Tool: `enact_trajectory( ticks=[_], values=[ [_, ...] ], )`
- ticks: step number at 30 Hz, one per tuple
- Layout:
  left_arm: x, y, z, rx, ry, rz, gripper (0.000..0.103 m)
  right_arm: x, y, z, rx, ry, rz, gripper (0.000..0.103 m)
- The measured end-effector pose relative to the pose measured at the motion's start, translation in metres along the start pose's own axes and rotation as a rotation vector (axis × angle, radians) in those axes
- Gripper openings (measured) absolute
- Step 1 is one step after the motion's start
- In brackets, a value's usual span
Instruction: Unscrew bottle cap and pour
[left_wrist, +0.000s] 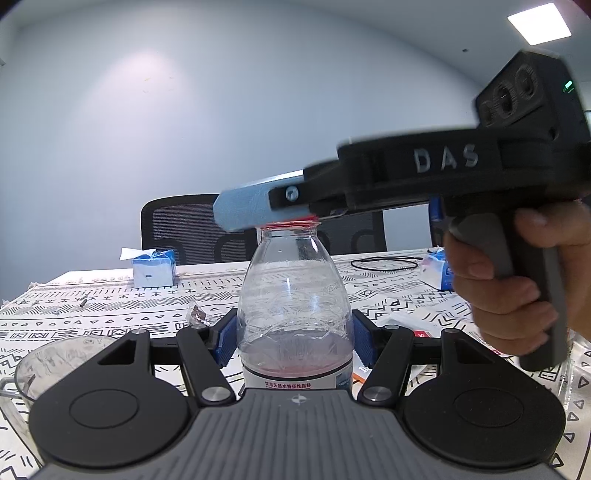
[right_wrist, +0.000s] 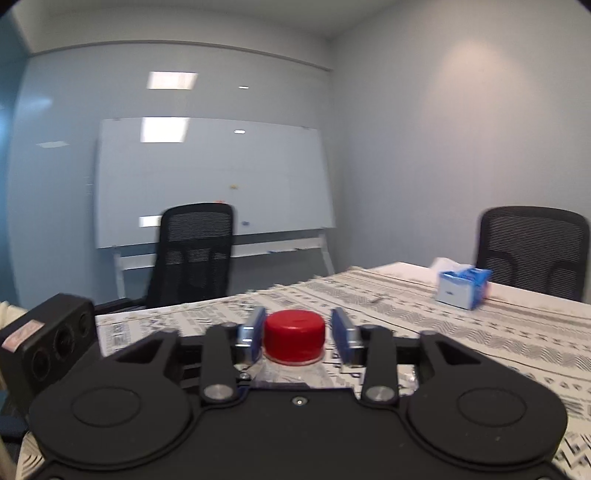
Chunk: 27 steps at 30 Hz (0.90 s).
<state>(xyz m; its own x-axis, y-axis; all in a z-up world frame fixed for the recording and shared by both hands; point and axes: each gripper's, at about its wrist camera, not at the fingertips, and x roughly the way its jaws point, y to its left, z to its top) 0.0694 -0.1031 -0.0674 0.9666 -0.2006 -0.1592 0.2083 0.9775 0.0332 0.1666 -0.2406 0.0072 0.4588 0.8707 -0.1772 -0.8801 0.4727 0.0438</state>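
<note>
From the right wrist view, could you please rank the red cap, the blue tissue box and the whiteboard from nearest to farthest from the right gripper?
1. Red cap: between the fingers of the right gripper, on the bottle.
2. Blue tissue box: farther along the table, to the right.
3. Whiteboard: against the back wall, beyond the table, to the left.

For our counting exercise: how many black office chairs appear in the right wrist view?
2: the left chair stands before the whiteboard; the right chair sits behind the table. Others may be hidden.
</note>
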Motion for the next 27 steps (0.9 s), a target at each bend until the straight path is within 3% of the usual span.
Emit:
enact_trajectory(
  ticks=[4, 9, 10, 11, 15, 22, 27],
  values=[
    [0.001, -0.001, 0.0, 0.005, 0.0, 0.003, 0.059, -0.005, 0.027, 0.005, 0.098, 0.002, -0.182, 0.056],
    [0.001, -0.002, 0.001, 0.011, 0.0, 0.003, 0.059, 0.004, 0.054, 0.0, 0.072, 0.025, -0.361, 0.057],
    [0.001, -0.002, 0.001, 0.012, 0.0, 0.003, 0.059, 0.006, 0.057, -0.001, 0.069, 0.031, -0.397, 0.054],
    [0.001, -0.001, 0.0, 0.008, 0.001, 0.004, 0.059, 0.008, 0.057, -0.003, 0.068, 0.036, -0.397, 0.035],
    [0.002, 0.001, 0.0, -0.005, 0.002, 0.007, 0.059, 0.009, 0.051, -0.008, 0.044, 0.032, -0.331, 0.035],
    [0.001, 0.001, 0.001, -0.005, 0.002, 0.005, 0.059, 0.005, 0.001, -0.015, 0.046, -0.009, -0.012, 0.035],
    [0.001, 0.001, 0.0, -0.002, -0.001, 0.004, 0.059, 0.006, -0.018, -0.02, 0.043, -0.045, 0.119, 0.035]
  ],
)
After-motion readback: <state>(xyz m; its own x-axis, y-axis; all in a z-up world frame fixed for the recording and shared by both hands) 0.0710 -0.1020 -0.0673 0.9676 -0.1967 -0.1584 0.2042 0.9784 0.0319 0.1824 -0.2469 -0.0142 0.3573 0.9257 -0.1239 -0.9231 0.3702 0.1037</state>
